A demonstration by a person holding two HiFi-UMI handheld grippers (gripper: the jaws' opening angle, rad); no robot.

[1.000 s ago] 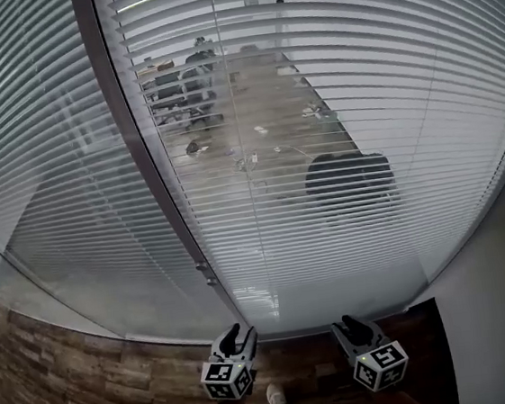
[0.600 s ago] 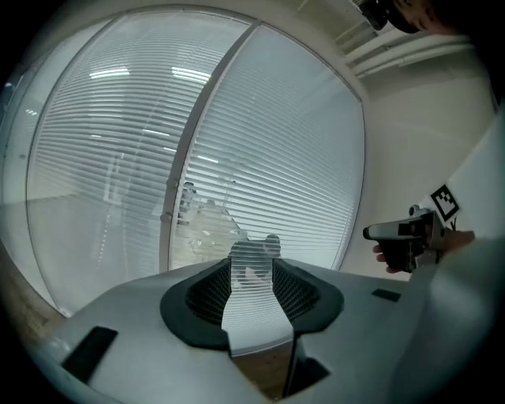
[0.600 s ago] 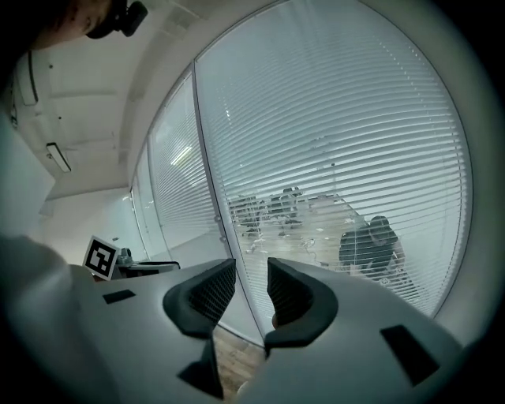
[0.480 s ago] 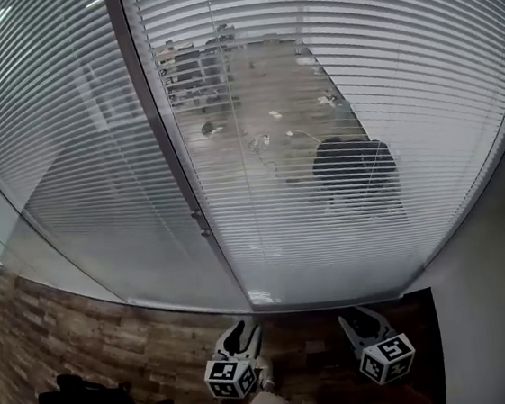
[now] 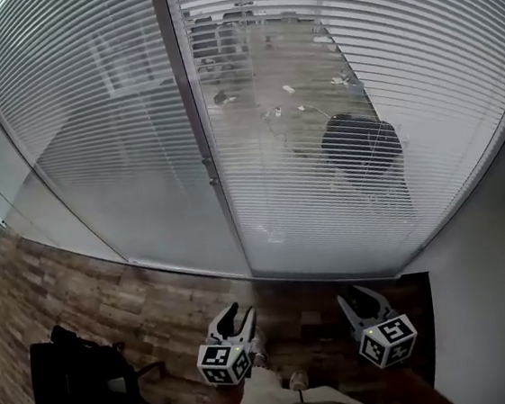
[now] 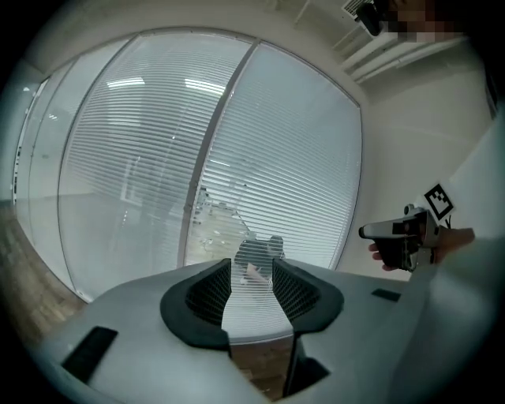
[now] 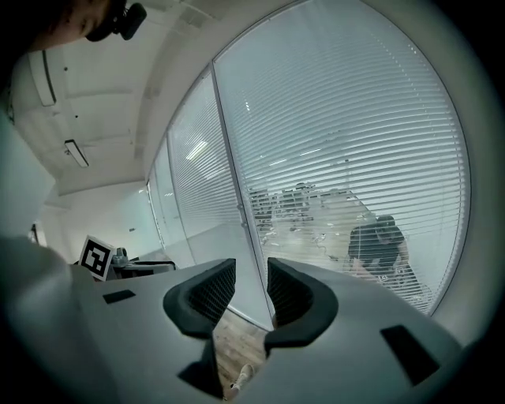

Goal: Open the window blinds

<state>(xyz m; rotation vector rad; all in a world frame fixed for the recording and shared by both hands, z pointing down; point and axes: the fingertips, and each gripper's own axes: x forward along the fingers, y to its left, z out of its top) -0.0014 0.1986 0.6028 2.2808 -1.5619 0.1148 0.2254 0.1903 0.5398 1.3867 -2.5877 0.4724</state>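
White slatted blinds [image 5: 331, 97] hang behind glass in two panels split by a grey upright post [image 5: 199, 130]. The slats are tilted so that a room shows dimly through them. My left gripper [image 5: 232, 312] and right gripper [image 5: 358, 293] are held low over the wood floor, a step back from the glass, touching nothing. The left gripper view has its jaws [image 6: 252, 268] apart with only the blinds [image 6: 284, 173] beyond. In the right gripper view the jaws [image 7: 252, 268] stand a little closer, a narrow bare gap between them, aimed at the post [image 7: 237, 197].
A black office chair [image 5: 78, 384] stands on the wood floor [image 5: 137, 300] at the lower left. A white wall [image 5: 504, 258] closes the right side. A small latch [image 5: 209, 163] sits on the post. The right gripper [image 6: 398, 233] appears at the edge of the left gripper view.
Both grippers have drawn back from the window and sunk a little. More floor lies between them and the glass, and the black chair has come into view at the left.
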